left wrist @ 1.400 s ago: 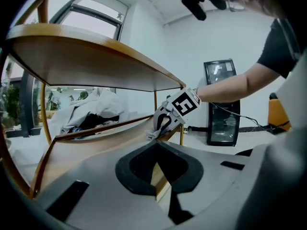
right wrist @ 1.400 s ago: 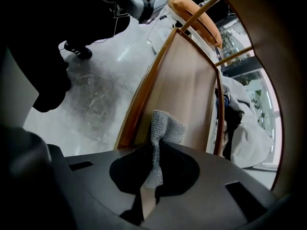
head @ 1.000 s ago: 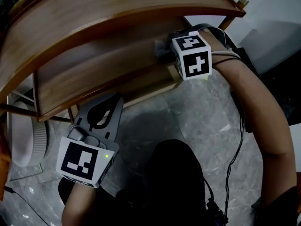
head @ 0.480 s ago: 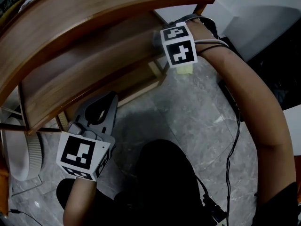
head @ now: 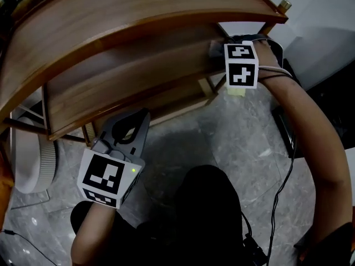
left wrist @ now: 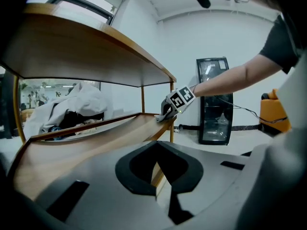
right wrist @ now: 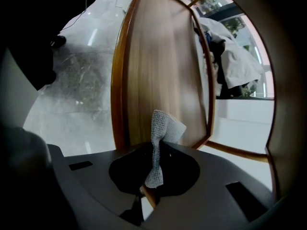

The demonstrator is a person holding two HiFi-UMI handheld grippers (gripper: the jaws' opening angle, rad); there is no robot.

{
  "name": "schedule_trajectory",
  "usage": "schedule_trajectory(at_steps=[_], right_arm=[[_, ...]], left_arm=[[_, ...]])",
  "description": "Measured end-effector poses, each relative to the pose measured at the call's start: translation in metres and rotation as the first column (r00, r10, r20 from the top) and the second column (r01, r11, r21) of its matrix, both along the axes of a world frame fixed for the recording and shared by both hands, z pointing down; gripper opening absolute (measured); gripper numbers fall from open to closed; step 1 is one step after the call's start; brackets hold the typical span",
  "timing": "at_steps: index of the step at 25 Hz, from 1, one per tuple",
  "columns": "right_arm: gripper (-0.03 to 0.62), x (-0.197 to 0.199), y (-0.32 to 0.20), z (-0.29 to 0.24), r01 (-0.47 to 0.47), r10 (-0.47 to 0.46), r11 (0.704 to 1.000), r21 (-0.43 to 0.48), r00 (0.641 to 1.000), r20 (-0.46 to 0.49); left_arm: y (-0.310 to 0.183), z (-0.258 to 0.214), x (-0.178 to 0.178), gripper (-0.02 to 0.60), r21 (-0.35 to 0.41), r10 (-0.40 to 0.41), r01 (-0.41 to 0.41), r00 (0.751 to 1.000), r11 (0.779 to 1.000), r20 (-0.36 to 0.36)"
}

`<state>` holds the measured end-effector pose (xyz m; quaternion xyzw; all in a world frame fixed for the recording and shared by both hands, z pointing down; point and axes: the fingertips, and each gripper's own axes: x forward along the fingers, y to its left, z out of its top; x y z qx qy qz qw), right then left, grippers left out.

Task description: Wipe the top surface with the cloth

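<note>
The wooden rack has a curved top surface (head: 138,15) and a shelf (head: 133,76) under it. My right gripper (head: 224,51) reaches in beneath the top board at the rack's right end, shut on a grey cloth (head: 215,47). In the right gripper view the cloth (right wrist: 163,128) sticks out of the shut right gripper (right wrist: 154,150) and lies against that lower shelf (right wrist: 158,71). The left gripper view shows the same cloth (left wrist: 163,118) resting on the shelf's end. My left gripper (head: 138,118) hangs low in front of the rack, shut and empty (left wrist: 156,150).
A white round object (head: 30,159) sits on the grey stone floor at the left. A heap of white clothing (left wrist: 76,104) lies behind the rack. A black glass-door cabinet (left wrist: 213,102) stands by the wall. A cable (head: 277,193) trails from my right arm.
My right gripper has slid the cloth to the right along the lower shelf, toward the rack's right end. The left gripper has hardly moved.
</note>
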<state>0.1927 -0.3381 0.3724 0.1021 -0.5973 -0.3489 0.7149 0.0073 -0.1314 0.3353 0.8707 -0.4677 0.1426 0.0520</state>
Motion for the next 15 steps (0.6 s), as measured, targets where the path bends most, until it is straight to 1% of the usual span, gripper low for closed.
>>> schedule_trajectory(at_steps=[2, 4, 6, 8, 10, 12, 13, 15], right_arm=[[0.032, -0.031, 0.008, -0.008, 0.028, -0.033, 0.999, 0.043, 0.992, 0.123], [0.032, -0.076, 0.024, -0.02, 0.08, -0.095, 0.995, 0.064, 0.96, 0.262], [0.032, -0.126, 0.05, -0.028, 0.147, -0.158, 0.987, 0.058, 0.908, 0.387], [0.032, -0.173, 0.082, -0.032, 0.215, -0.199, 0.976, 0.026, 0.843, 0.5], [0.032, -0.217, 0.115, -0.035, 0.272, -0.201, 0.962, -0.027, 0.771, 0.604], [0.032, -0.258, 0.146, -0.038, 0.323, -0.18, 0.943, -0.084, 0.704, 0.687], [0.032, -0.275, 0.16, -0.04, 0.346, -0.172, 0.932, -0.105, 0.679, 0.713], [0.032, -0.306, 0.184, -0.044, 0.387, -0.158, 0.911, -0.141, 0.644, 0.748]], left_arm=[[0.003, 0.005, -0.024, 0.011, -0.003, -0.017, 0.017, 0.999, 1.0, 0.034], [0.005, 0.006, -0.05, 0.011, 0.004, -0.042, 0.042, 0.998, 0.999, 0.053], [0.009, 0.005, -0.075, 0.011, 0.004, -0.072, 0.072, 0.996, 0.997, 0.06], [0.014, 0.005, -0.1, 0.011, -0.009, -0.102, 0.103, 0.993, 0.995, 0.065], [0.022, 0.004, -0.123, 0.011, -0.03, -0.136, 0.137, 0.989, 0.99, 0.056], [0.034, 0.002, -0.143, 0.011, -0.049, -0.171, 0.173, 0.984, 0.984, 0.044], [0.04, 0.001, -0.152, 0.011, -0.06, -0.19, 0.193, 0.981, 0.979, 0.046], [0.052, -0.003, -0.166, 0.011, -0.101, -0.231, 0.235, 0.972, 0.967, 0.044]])
